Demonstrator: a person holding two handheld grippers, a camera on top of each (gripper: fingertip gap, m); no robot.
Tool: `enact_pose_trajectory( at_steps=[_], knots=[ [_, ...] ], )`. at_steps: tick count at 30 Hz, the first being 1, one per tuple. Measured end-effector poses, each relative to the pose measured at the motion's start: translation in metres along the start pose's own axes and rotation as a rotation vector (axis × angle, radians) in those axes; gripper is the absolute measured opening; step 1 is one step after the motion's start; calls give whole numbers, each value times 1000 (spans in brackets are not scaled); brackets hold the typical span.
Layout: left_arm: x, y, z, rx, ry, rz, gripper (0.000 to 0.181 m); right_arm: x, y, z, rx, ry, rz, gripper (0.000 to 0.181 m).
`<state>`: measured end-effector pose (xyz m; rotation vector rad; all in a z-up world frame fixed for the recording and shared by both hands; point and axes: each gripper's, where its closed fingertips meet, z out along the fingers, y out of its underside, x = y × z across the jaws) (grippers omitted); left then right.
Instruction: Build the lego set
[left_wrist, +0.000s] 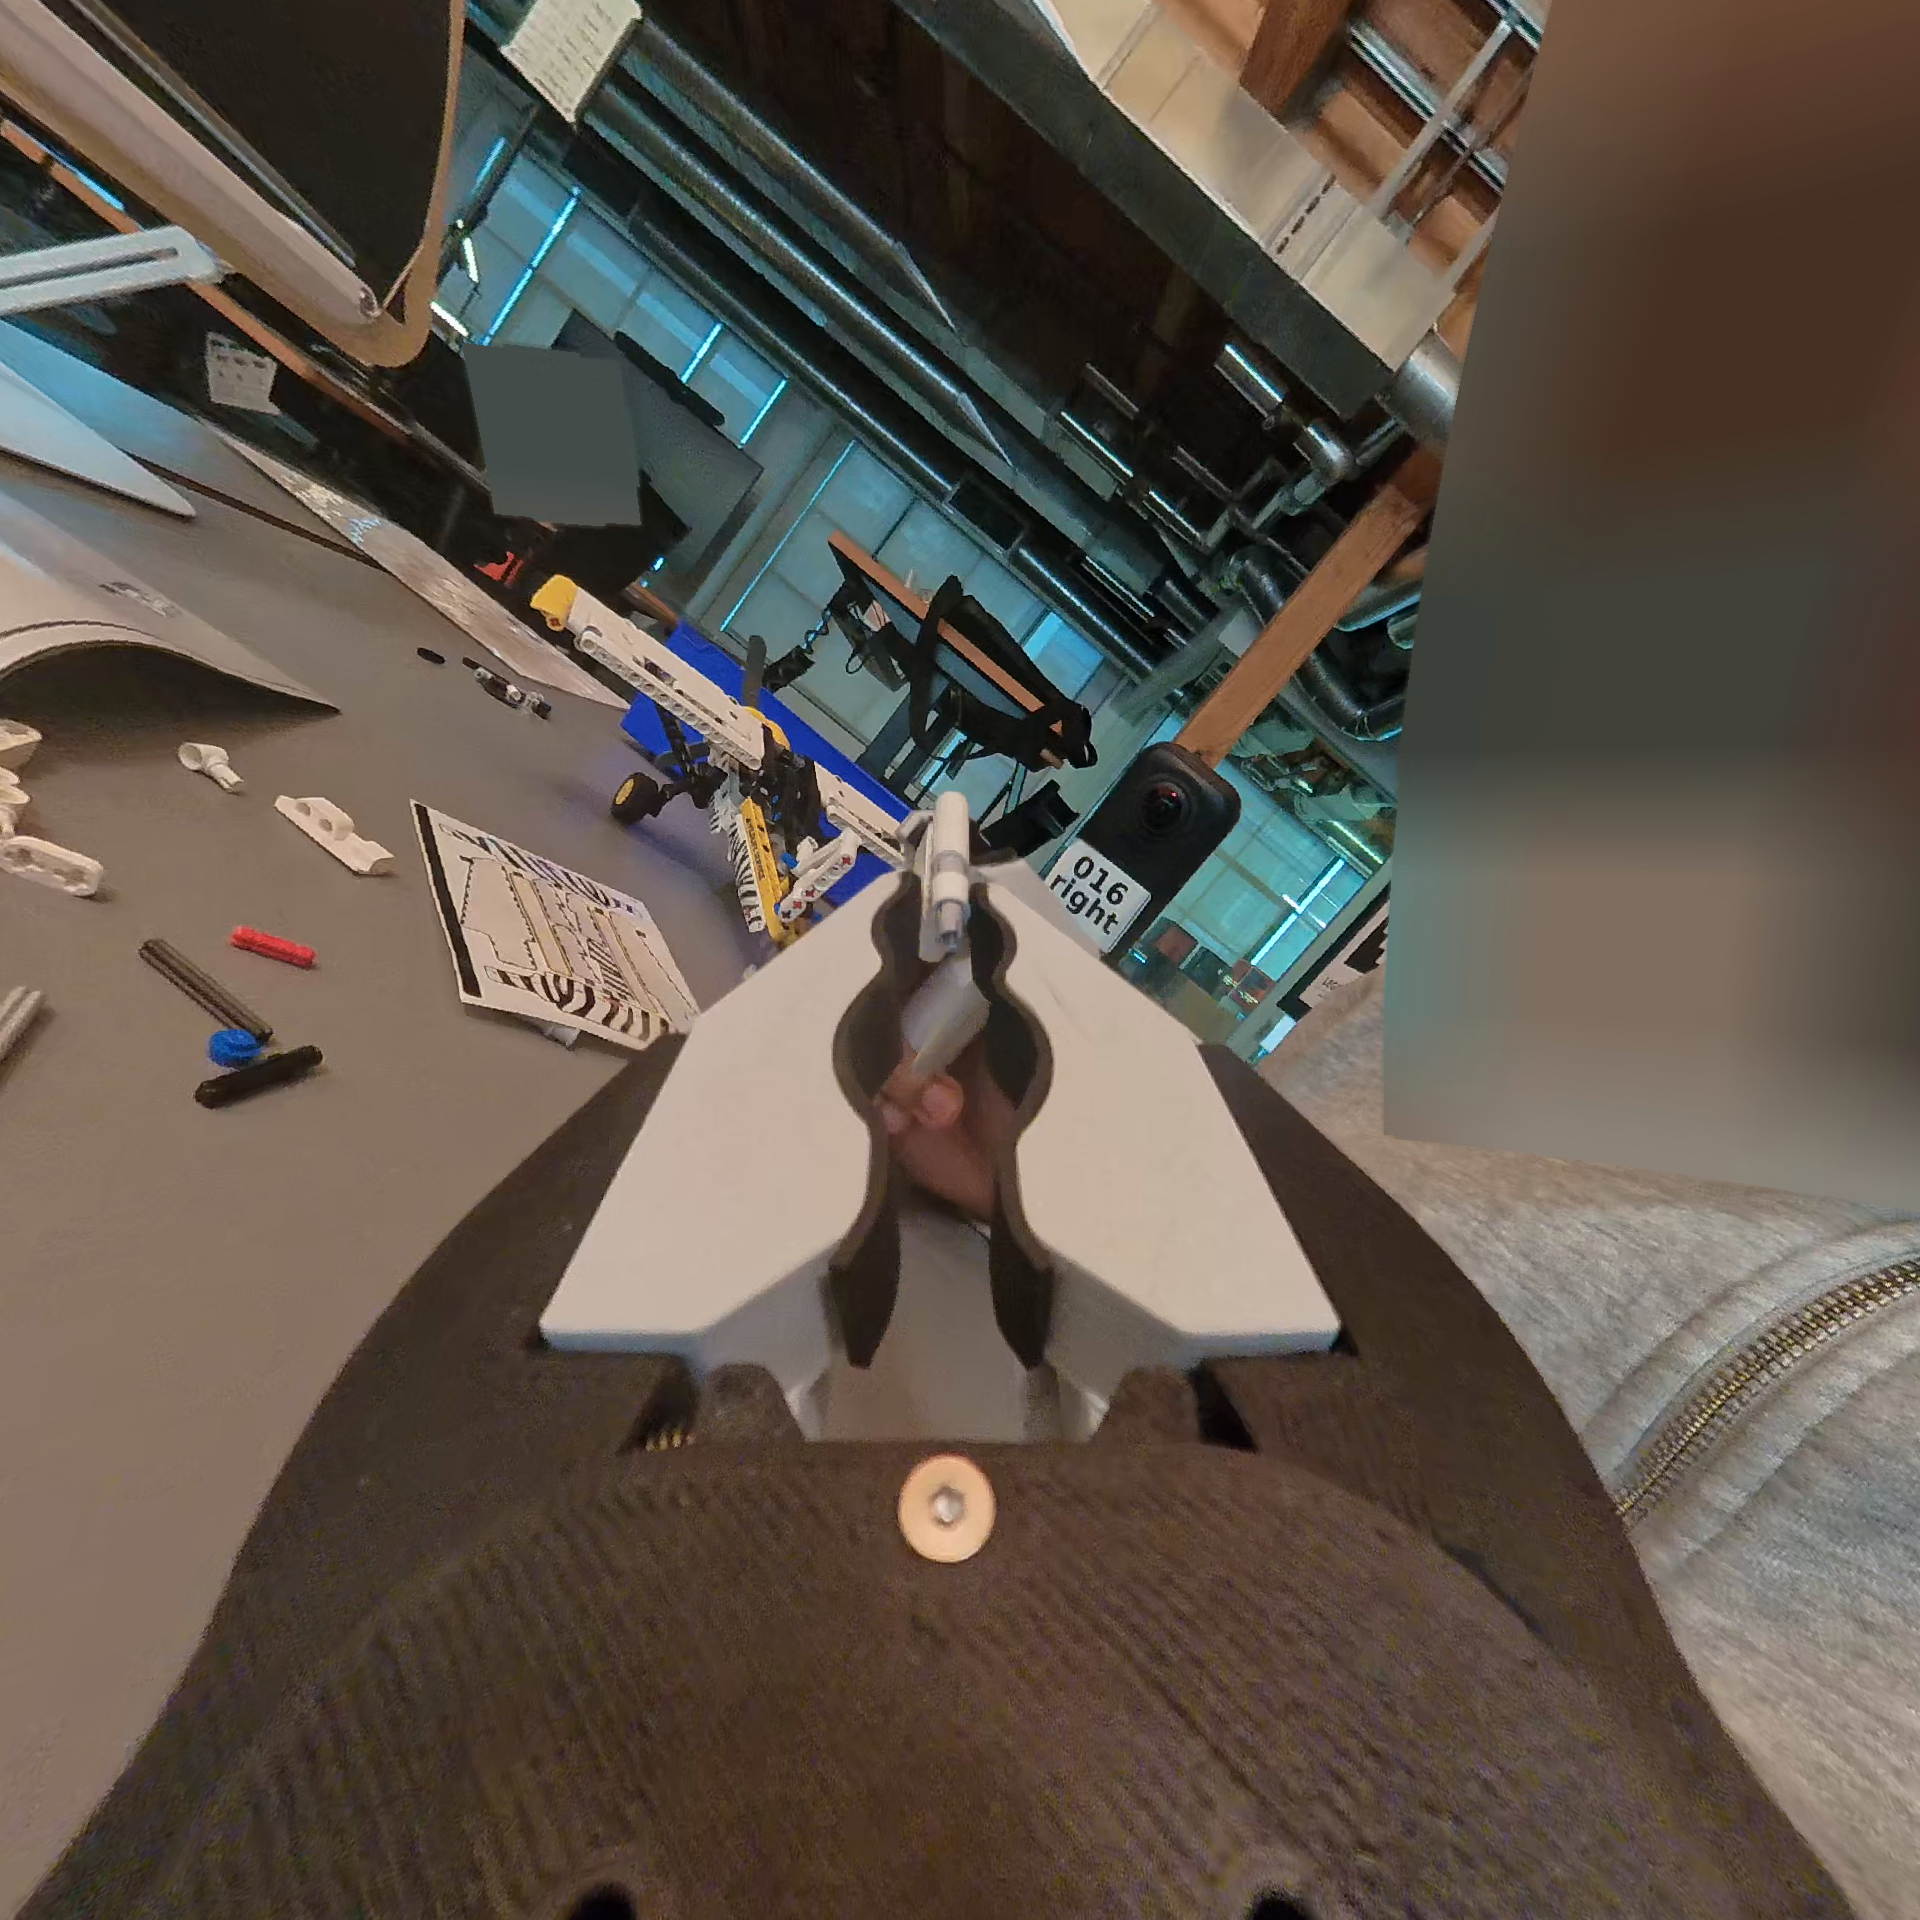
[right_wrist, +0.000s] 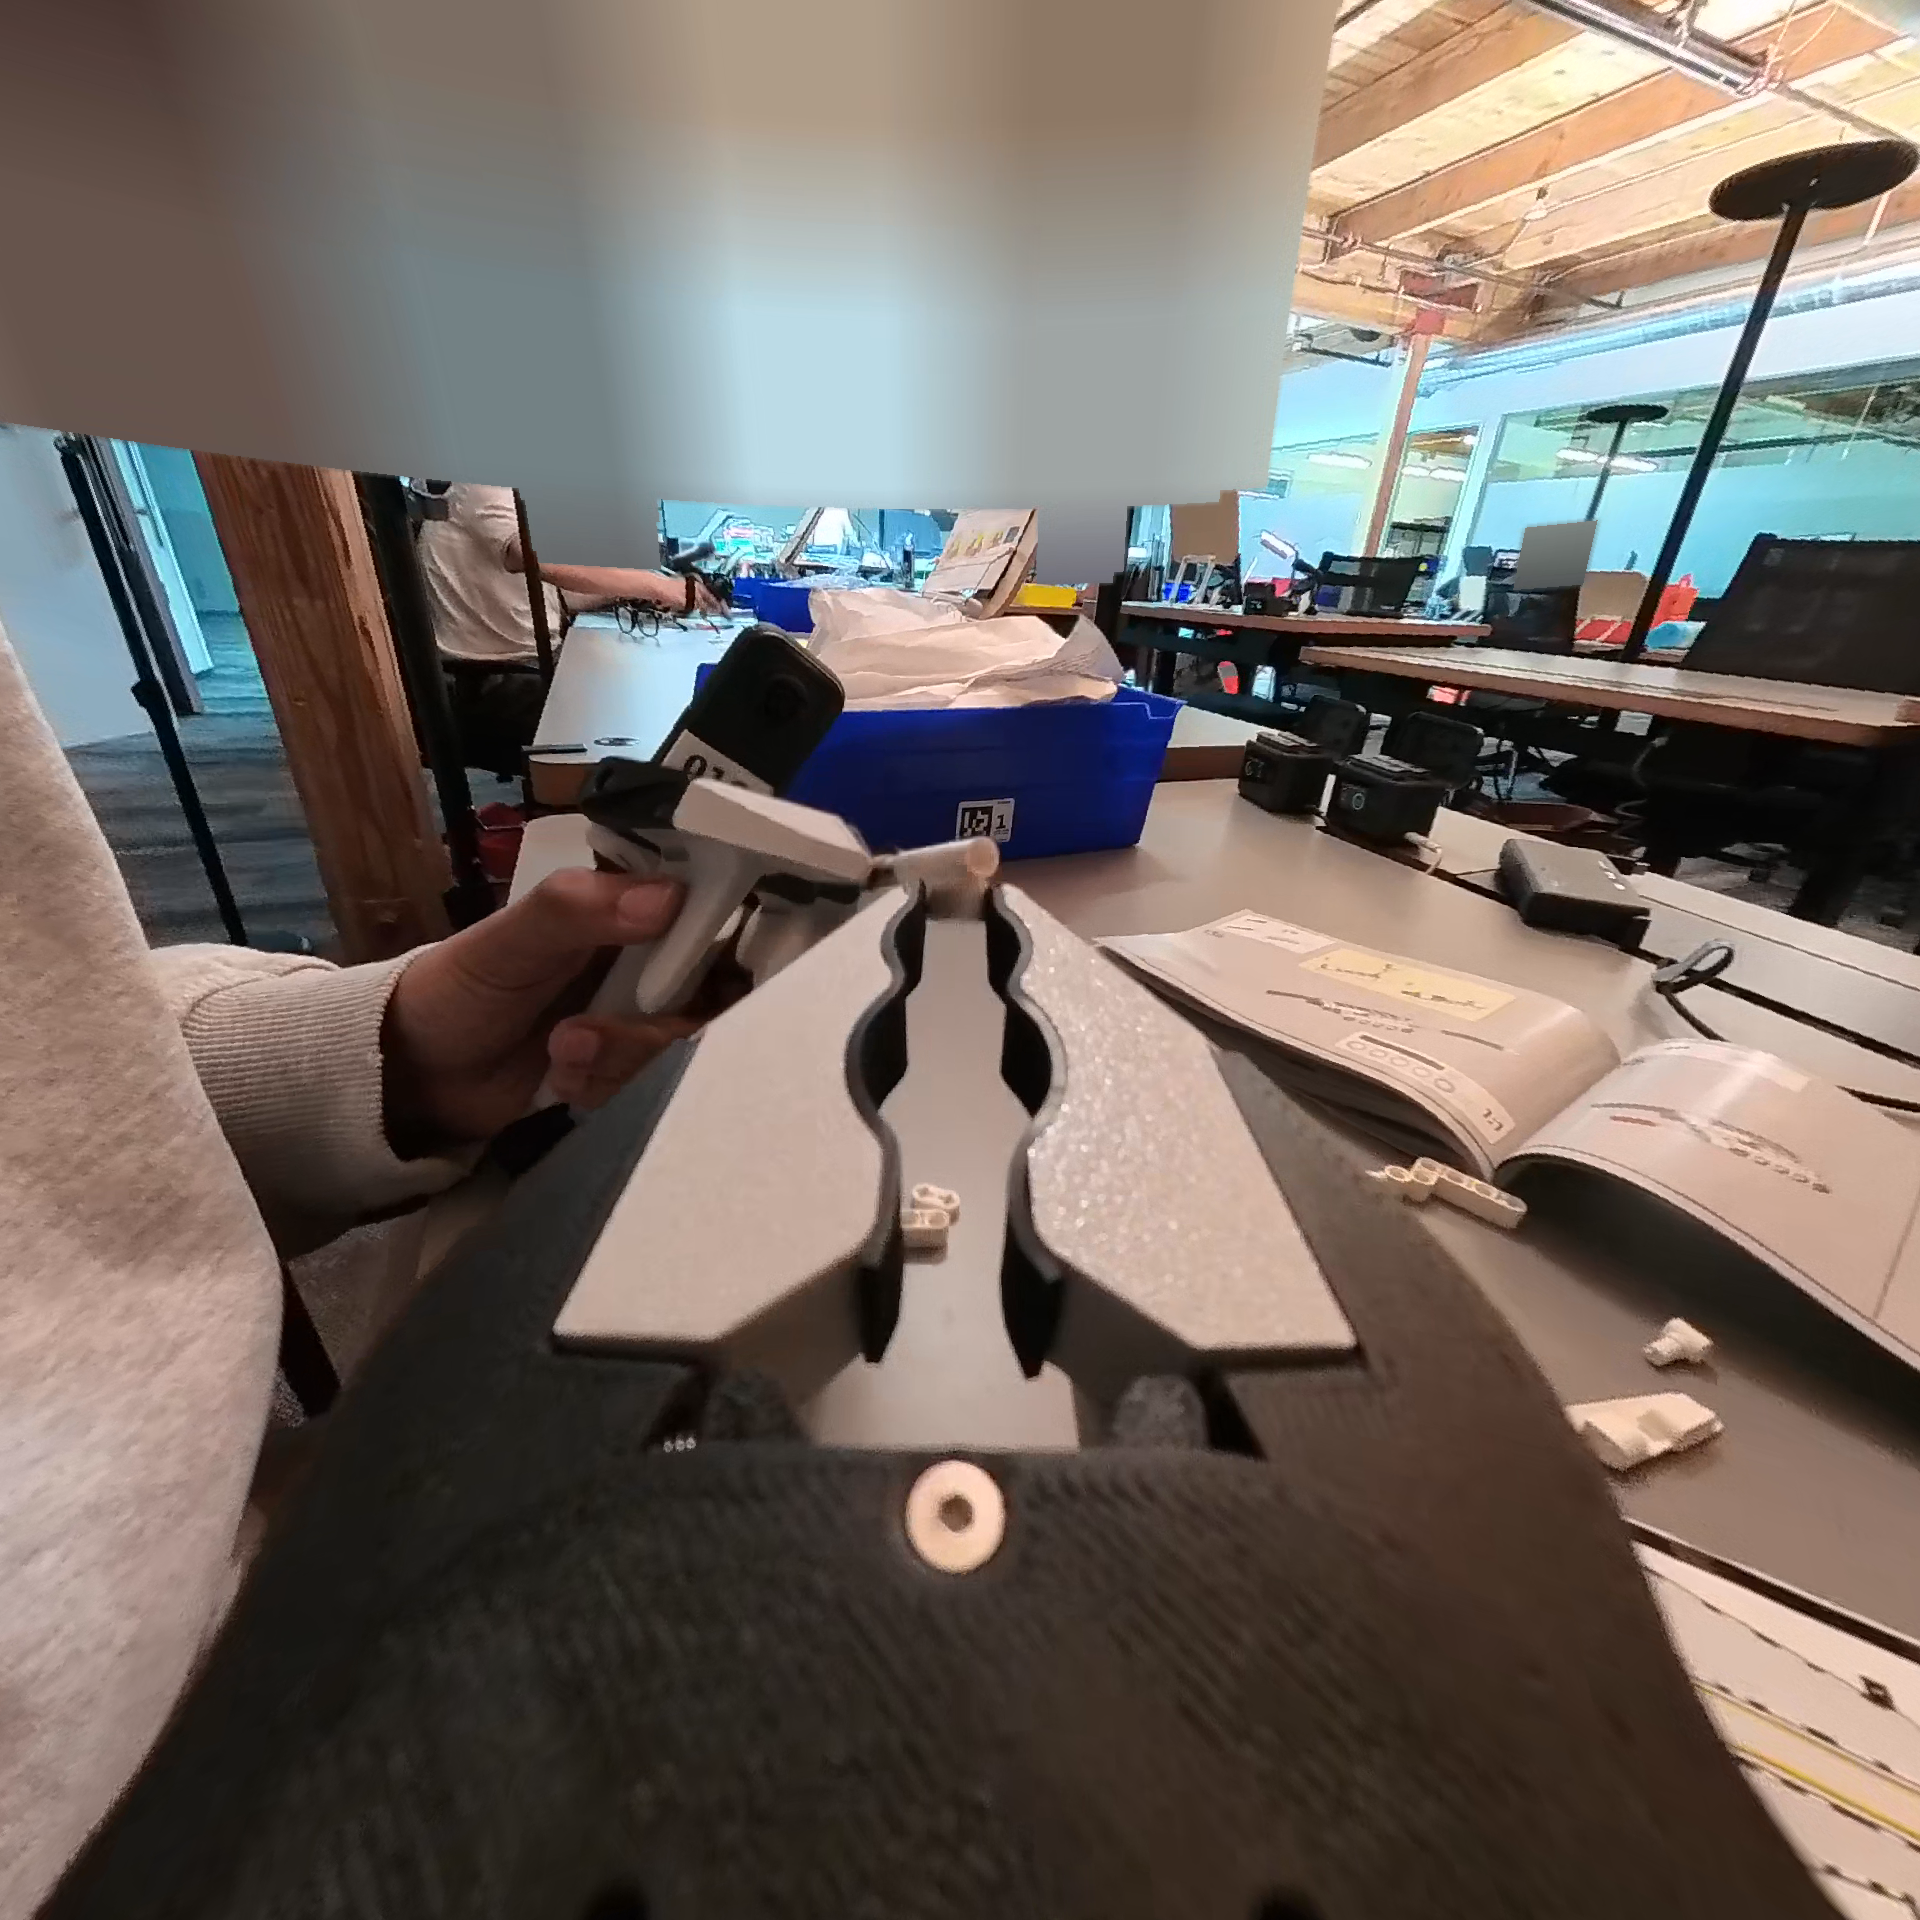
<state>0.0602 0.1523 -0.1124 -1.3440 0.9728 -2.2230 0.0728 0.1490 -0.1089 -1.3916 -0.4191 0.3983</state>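
A slim white lego piece (left_wrist: 948, 883) stands at the tips of the left gripper (left_wrist: 940, 914), its long axis running nearly straight out along the fingers and poking a little past them. The left fingers look closed on it, pinching its lower part. In the right wrist view the same piece (right_wrist: 940, 862) lies almost crosswise, just beyond the right gripper (right_wrist: 951, 925), held between the tips of the left gripper (right_wrist: 871, 858), which a hand (right_wrist: 499, 1008) in a grey sleeve grips.

The right fingers stand apart with nothing between them; I can see bare worktop (right_wrist: 1299, 883) through the gap. How the piece's far end is shaped I cannot make out, as it is small and blurred.

Only the left wrist view shows the half-built yellow and white model (left_wrist: 727, 748) ahead and left of the fingers, the sticker sheet (left_wrist: 551, 935) and the loose red pin (left_wrist: 272, 945) and black axles (left_wrist: 206, 987). Only the right wrist view shows the open instruction booklet (right_wrist: 1455, 1049) to the right of the fingers and the blue bin (right_wrist: 987, 769) beyond them.
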Motion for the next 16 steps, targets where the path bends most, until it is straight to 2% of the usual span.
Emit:
enact_pose_trajectory(
  at_steps=[5, 13, 16],
  knots=[
    [-1, 8, 4, -47, -6, -1, 5, 1, -4, -1, 25, -2, 19, 10],
    [-6, 7, 1, -39, -7, -71, 5, 4, 1, 1, -2, 18, 7, 12],
    [-9, 3, -1, -12, -21, -83, 5, 3, 5, 3, -31, 33, -43, 18]
  ],
)
